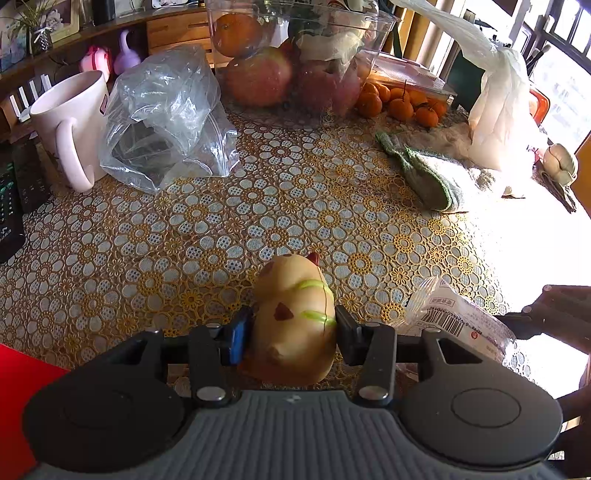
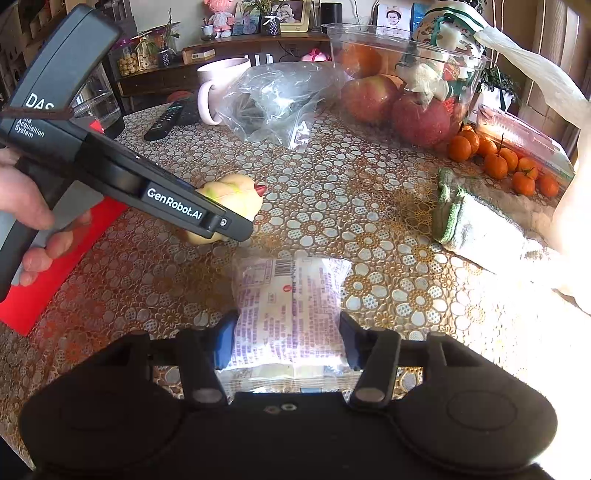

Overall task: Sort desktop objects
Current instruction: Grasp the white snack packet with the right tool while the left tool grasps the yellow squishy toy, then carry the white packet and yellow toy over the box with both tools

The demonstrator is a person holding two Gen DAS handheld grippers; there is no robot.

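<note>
A yellow chick-shaped toy (image 1: 295,295) with green stripes and a red comb lies on the flower-patterned tablecloth (image 1: 221,221). My left gripper (image 1: 293,332) is shut on it, one pad pressing each flank. From the right wrist view the toy (image 2: 236,195) shows partly behind that gripper's finger (image 2: 221,221), which a hand (image 2: 26,206) holds. A clear snack packet (image 2: 291,291) with purple print and a barcode lies flat in front of it. My right gripper (image 2: 288,339) is shut on the packet's near end. In the left wrist view the packet (image 1: 454,321) sits to the toy's right.
At the back stand a clear bowl (image 1: 380,22) of apples and an orange, loose mandarins (image 1: 402,105), a white mug (image 1: 70,122) and a crumpled plastic bag (image 1: 166,118). A green cloth (image 1: 428,173) lies right, a remote (image 2: 166,122) back left, a red sheet (image 2: 55,266) left.
</note>
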